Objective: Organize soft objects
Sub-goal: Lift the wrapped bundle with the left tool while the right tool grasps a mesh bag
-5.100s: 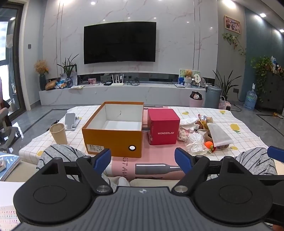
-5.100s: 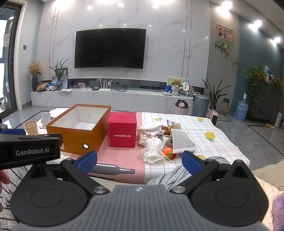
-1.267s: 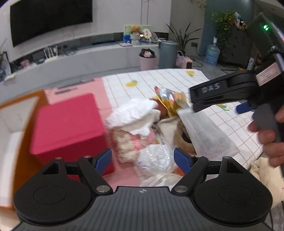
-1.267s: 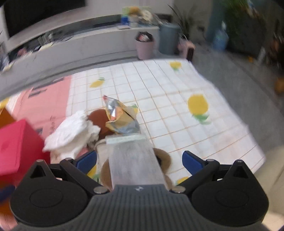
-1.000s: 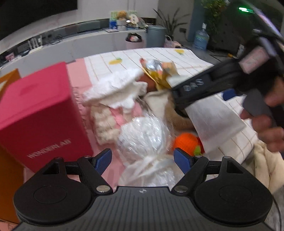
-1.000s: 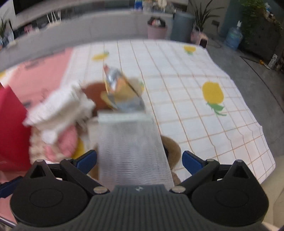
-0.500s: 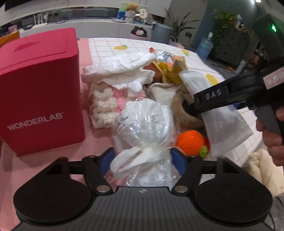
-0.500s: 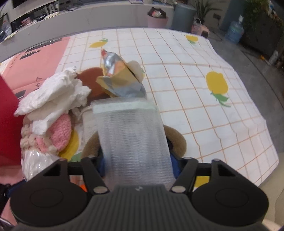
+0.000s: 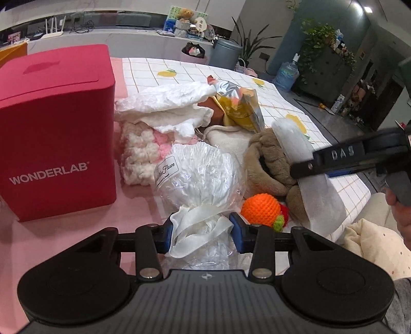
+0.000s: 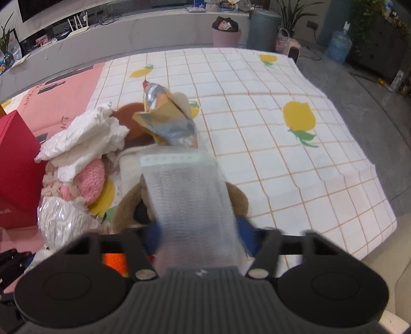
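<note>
At the near edge of the pile: my left gripper [image 9: 200, 232] had its blue fingers [image 9: 164, 235] pressed against the ribboned neck of the cellophane-wrapped white bundle [image 9: 197, 177], gripping it.
Bundle label: a white tag reading something like "Flowe" in script; the rest I could not read.
Right gripper [image 10: 199, 237]: its fingers were closed in on the near end of the white foam pouch [image 10: 188, 197], which lay over the brown plush toy [image 9: 269, 164]. Its side read "DAS" [image 9: 341, 154].
Around them: an orange crochet fruit [image 9: 262, 209] just beside the bundle, a pink-and-cream crochet piece [image 9: 141, 154], crumpled white cloth [image 9: 164, 105] and a foil snack bag [image 9: 239, 108] behind.
Left of the pile: a red box [image 9: 56, 128] marked "WONDERLAB".
Surface: a checked tablecloth [image 10: 257, 128] printed with yellow fruit, beside a pink mat [image 10: 64, 95].
Room: a low white media shelf [image 10: 128, 28], a grey bin [image 10: 264, 23], a water jug [image 10: 339, 46], and potted plants [image 9: 321, 38].
</note>
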Demonstrator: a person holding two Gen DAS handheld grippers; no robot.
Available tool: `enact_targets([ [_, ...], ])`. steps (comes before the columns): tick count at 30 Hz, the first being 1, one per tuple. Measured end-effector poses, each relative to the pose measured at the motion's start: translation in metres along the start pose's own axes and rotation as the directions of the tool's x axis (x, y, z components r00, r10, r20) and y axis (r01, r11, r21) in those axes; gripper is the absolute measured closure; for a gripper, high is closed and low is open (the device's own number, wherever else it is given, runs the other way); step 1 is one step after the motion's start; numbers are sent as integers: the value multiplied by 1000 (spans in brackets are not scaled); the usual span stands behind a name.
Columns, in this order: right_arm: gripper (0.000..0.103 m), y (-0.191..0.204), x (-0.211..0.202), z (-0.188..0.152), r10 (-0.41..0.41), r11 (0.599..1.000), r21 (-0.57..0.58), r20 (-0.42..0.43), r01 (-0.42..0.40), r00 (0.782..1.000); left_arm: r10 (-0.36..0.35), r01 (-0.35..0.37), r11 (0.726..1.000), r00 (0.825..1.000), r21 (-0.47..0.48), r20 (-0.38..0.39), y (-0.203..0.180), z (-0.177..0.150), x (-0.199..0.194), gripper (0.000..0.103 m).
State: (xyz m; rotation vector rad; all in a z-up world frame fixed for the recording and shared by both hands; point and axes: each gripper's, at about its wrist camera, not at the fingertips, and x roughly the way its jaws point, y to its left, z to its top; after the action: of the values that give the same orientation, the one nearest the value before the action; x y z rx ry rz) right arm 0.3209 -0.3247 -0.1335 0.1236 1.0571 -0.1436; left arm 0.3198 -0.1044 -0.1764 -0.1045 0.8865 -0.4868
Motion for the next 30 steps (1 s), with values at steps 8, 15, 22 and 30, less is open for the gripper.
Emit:
enact_targets([
  [8,102,-18,-16,1,94,991,86,57,-98,994,14,-14,1000,1000,-13,1,-1,1,0,55],
  [15,102,-42,-26,0,90,974,199,113,-111,990,17,-19,1000,997,14,82,-6,2,-9,58],
  [22,102,-50,-27,1,257,909,304,133,-286,957,7,-10,1000,992,23,127,-13,9,-19,58],
  [30,102,-46,-70,2,157,885,396,241,-245,958,8,-15,999,966,29,257,-23,22,-58,59],
])
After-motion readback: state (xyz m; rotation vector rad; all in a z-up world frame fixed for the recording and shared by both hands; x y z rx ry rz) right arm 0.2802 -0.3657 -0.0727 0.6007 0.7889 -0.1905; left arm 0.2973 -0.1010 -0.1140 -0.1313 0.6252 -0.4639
